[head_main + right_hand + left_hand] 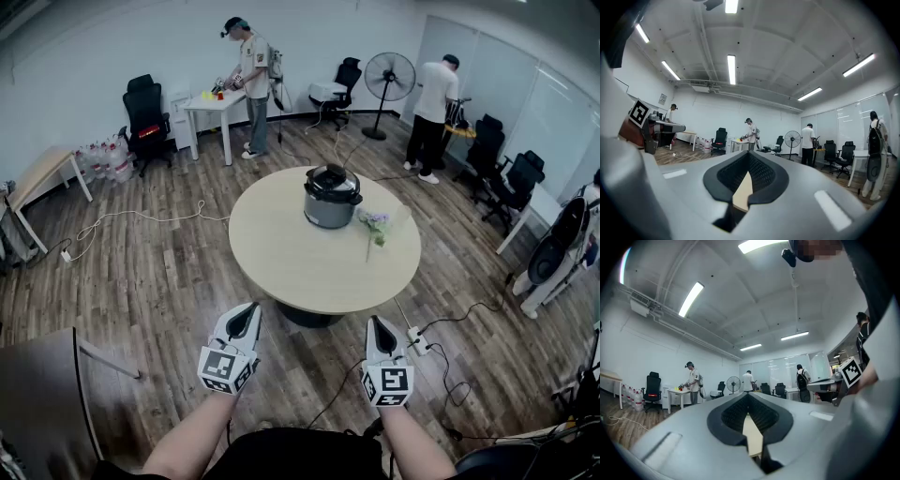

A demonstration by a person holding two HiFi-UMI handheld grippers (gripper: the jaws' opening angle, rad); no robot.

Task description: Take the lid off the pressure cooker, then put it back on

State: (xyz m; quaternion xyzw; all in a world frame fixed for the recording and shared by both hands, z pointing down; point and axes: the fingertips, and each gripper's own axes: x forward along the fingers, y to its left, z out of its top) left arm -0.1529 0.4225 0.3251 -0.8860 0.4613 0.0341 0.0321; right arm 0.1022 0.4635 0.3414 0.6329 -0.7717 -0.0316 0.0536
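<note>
Round wooden surface (309, 272) mid-floor. Purple flower sprig (375, 223) lies on its right part. Beyond it: standing fan (389, 77), small white surface (214, 103) with a person (253, 80) beside. Black chair (145, 108) and water bottles (103, 159) far left of it. Power strip (417, 339) on the floor at its near right.

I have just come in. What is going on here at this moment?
A person stands before a round table, holding a left gripper and a right gripper level, short of the table's edge. Both are shut and empty. The pressure cooker sits on the table with its lid on, and flowers lie beside it. Neither gripper touches the cooker.
</note>
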